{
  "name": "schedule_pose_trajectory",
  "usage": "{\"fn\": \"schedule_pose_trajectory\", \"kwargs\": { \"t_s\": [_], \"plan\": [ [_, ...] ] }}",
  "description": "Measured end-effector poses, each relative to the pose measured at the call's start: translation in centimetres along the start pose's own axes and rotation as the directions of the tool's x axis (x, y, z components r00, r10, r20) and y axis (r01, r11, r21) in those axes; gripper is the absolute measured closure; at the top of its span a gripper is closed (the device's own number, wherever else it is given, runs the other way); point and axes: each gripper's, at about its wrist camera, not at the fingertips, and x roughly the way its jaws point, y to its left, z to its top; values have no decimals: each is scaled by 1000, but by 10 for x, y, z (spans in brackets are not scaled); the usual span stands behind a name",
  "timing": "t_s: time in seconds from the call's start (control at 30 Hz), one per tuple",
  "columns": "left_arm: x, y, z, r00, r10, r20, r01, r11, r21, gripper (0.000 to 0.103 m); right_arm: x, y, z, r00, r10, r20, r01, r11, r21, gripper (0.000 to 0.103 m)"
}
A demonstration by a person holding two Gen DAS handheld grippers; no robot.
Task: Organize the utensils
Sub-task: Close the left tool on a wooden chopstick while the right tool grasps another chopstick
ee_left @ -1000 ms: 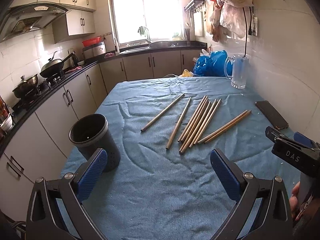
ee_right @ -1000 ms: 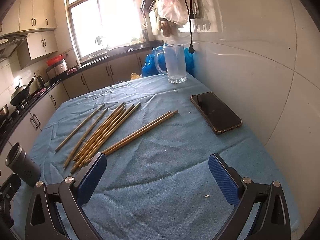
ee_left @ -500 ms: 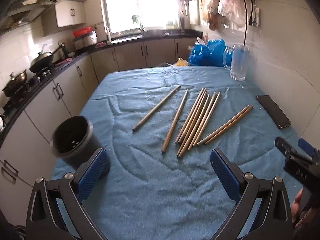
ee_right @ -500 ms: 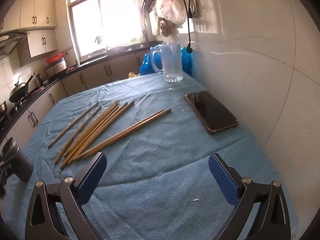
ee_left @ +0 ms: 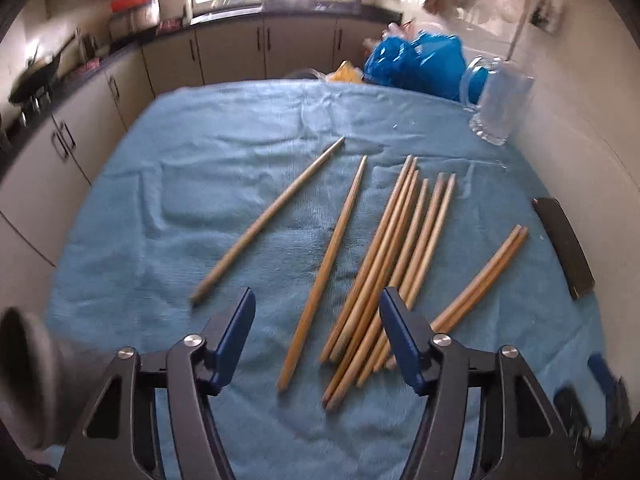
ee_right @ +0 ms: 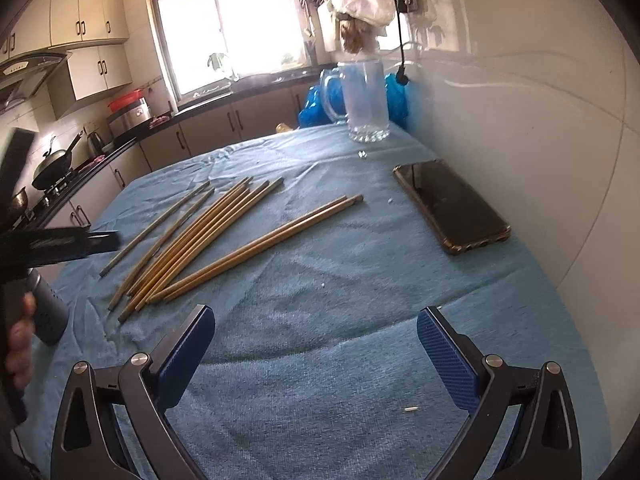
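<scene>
Several wooden chopsticks lie on the blue cloth [ee_left: 200, 184]: one alone [ee_left: 268, 220], one beside it [ee_left: 328, 264], a bundle [ee_left: 392, 260] and a pair [ee_left: 480, 276]. My left gripper [ee_left: 316, 308] hovers low over them. Its jaws are closing, with the second single chopstick lying between them, untouched by the pads. The dark cylindrical holder [ee_left: 24, 380] stands at the near left corner. In the right wrist view, the bundle [ee_right: 200, 240] and pair [ee_right: 264, 244] lie ahead to the left. My right gripper [ee_right: 316, 320] is open over bare cloth.
A black phone [ee_right: 452, 208] lies by the right wall. A glass mug [ee_right: 366, 100] and a blue bag [ee_left: 416, 64] stand at the far end. The holder [ee_right: 48, 312] and a hand [ee_right: 18, 344] show at the left edge. Counters line the left side.
My left gripper moved forward and down to the chopsticks and tilted lower, and its jaws narrowed. The holder slid to the view's left edge. The right gripper sank slightly.
</scene>
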Motion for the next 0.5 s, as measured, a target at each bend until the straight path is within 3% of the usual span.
{"fn": "schedule_pose_trajectory", "kwargs": {
  "t_s": [0.13, 0.33, 0.37, 0.5],
  "plan": [
    [27, -8, 4, 1000, 19, -19, -19, 1000, 12, 44, 6, -1, 0, 999, 24, -23, -24, 1000, 5, 0],
    [47, -15, 13, 998, 18, -52, -16, 999, 39, 75, 9, 0, -1, 999, 37, -34, -37, 999, 5, 0],
    [49, -14, 14, 998, 18, -65, -16, 999, 38, 90, 9, -1, -1, 999, 38, -37, -38, 999, 6, 0],
    [49, -11, 9, 997, 13, -71, -10, 999, 42, 94, 11, 0, -1, 998, 38, -55, -37, 999, 8, 0]
  ]
}}
